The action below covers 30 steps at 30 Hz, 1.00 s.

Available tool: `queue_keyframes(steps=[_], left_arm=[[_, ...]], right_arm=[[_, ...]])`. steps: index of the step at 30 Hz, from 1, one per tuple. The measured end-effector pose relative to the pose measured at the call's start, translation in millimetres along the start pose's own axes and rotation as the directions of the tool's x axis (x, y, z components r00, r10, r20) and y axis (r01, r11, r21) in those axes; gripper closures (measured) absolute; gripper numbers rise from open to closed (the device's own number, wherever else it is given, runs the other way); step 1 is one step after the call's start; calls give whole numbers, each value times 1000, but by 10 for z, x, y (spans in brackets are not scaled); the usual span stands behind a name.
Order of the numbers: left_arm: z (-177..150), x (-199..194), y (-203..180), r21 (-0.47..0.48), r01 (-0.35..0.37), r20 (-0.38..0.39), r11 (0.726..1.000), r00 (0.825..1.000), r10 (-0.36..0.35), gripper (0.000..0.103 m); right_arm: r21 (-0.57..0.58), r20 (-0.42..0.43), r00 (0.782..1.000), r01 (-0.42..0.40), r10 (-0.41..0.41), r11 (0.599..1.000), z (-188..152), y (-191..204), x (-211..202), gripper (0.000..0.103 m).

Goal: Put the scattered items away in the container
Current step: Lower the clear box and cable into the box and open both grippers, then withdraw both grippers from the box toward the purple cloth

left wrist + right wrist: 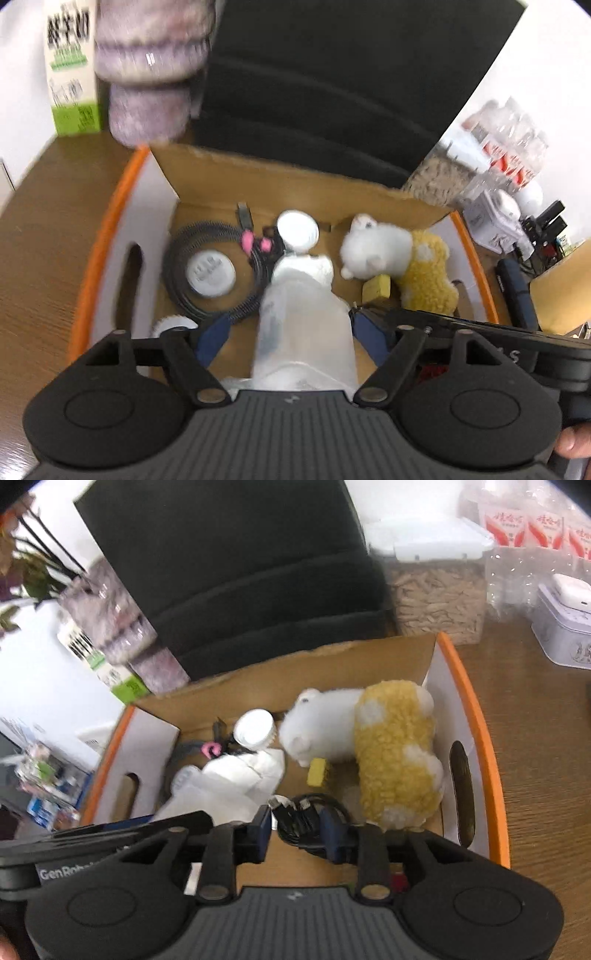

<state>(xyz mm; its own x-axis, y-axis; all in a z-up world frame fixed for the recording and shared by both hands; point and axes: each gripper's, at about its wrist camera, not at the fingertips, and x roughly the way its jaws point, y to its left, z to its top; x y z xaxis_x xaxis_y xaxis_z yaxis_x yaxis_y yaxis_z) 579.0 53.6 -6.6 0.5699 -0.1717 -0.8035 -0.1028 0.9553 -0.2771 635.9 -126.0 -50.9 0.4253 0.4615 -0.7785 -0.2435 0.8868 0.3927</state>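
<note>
1. Sitting on a wooden desk (48,236) is an orange-rimmed cardboard box (229,177), and both tools are hanging over its near edge, pointing down into it.
2. The left tool (291,332) is standing with its blue fingers (212,338) wide apart; a translucent plastic bottle (303,328) is lying between them, its white cap end pointing into the box, and the picture is too blurred to tell whether the pads are pressing on it.
3. The right tool (297,830) is standing partly spread, with a bundle of black cable (299,821) lying between its blue fingers (260,832); the pads are showing no clear squeeze on it, so it is reading as released.
4. Lying inside the box are a yellow-and-white plush toy (395,760) against the right wall, a small yellow block (317,771) just beside its head, a white round lid (210,273) ringed by a coiled black cord (177,277), and a pink clip (251,240) near the middle.
5. A white-capped jar (255,727) is lying toward the box's far wall, just beside the plush toy's nose.
6. Standing behind the box are a dark monitor (236,572), a green-and-white carton (70,70) and a clear tub of pale pellets (436,598).
7. A silver tin (565,635) is resting on the desk well to the right of the box.
</note>
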Motion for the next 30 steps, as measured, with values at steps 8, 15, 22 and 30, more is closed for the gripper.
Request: queue_keyframes(steps=[8,15,22,30], left_arm=[[-80,-689,-62,47,-55,67,997,996,52,16],[-581,-1283,-9,150,-206,201,967,964,174,12],[-1315,-1749,151,184,-252,286,950,939,193,12],[-2146,-2124,135,159,-276,371,948,907,202,6]], right_arm=[[-39,85,996,9,-5,999,-74,187,-636,63],[-102,174,981,98,-80,990,-575,280,-1185,39],[-191,316,942,181,-114,965,-1267,381,-1581,25],[-272,456,889,186,-44,944,-2153,463,-1919,15]])
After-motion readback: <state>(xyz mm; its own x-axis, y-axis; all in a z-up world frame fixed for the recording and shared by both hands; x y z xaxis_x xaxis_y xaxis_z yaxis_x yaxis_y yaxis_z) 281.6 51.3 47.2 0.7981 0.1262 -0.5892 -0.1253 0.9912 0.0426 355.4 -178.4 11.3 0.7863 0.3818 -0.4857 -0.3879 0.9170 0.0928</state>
